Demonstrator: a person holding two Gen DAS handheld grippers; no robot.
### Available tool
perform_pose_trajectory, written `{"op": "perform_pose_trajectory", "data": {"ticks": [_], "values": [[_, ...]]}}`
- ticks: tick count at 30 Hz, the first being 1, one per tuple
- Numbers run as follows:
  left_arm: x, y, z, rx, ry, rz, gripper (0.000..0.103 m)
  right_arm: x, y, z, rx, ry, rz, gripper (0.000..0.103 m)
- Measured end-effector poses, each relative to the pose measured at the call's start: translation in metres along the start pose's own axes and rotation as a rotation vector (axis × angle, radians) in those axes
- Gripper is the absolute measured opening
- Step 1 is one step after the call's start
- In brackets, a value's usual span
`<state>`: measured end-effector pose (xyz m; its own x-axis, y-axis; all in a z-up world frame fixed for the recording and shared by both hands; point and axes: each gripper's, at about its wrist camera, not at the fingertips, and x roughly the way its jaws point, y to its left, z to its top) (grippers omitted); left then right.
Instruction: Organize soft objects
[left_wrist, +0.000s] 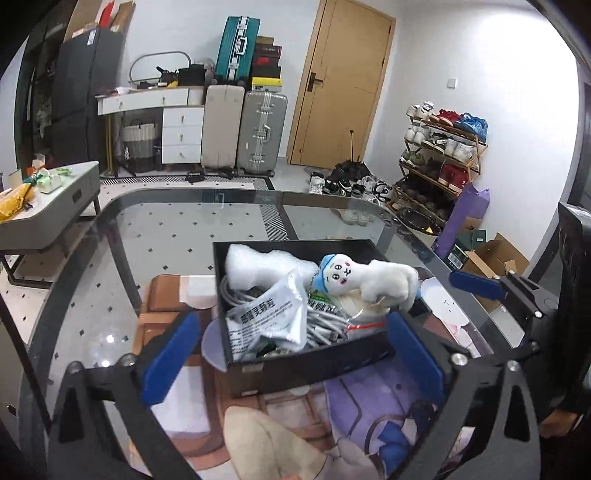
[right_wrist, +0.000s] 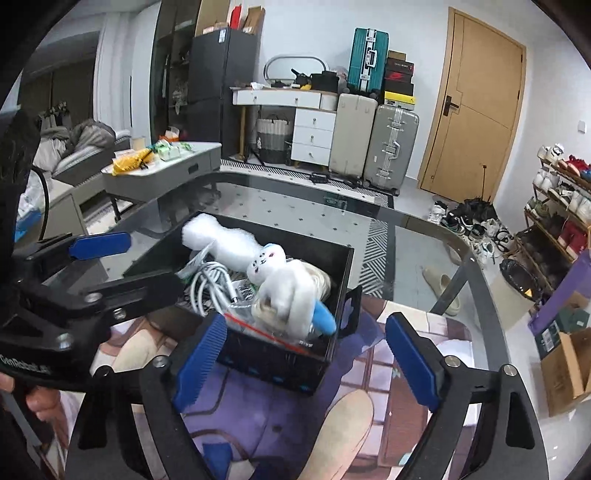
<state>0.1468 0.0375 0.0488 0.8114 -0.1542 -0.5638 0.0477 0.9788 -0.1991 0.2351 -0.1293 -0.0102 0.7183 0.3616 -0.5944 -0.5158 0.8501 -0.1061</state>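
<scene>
while empty, left claw (left_wrist: 291, 350) and right claw (right_wrist: 306, 354) agape

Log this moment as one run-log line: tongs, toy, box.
left tongs: open, empty | right tongs: open, empty | plush toy: lying in box, untouched | black box: on glass table, holding cables and bags

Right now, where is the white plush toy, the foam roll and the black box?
white plush toy (left_wrist: 369, 282): left wrist view, its body.
foam roll (right_wrist: 218, 236): right wrist view, its middle.
black box (left_wrist: 295, 369): left wrist view, its near wall.
</scene>
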Motion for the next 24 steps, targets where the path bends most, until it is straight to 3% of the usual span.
{"op": "perform_pose_trajectory", "data": {"ticks": [2,11,24], "values": [[-0.005,0.002,-0.005,0.006,-0.004,0.012,0.103,-0.011,-0.003,-0.007,0.019,-0.036,0.003,0.102],[-0.032,0.008,-0.029,0.033,-0.063,0.063,0.103,-0.043,-0.001,-0.029,0.058,-0.117,0.064,0.102],[-0.029,0.001,-0.050,0.045,-0.093,0.130,0.103,-0.058,-0.007,-0.047,0.067,-0.190,0.099,0.102]]}}
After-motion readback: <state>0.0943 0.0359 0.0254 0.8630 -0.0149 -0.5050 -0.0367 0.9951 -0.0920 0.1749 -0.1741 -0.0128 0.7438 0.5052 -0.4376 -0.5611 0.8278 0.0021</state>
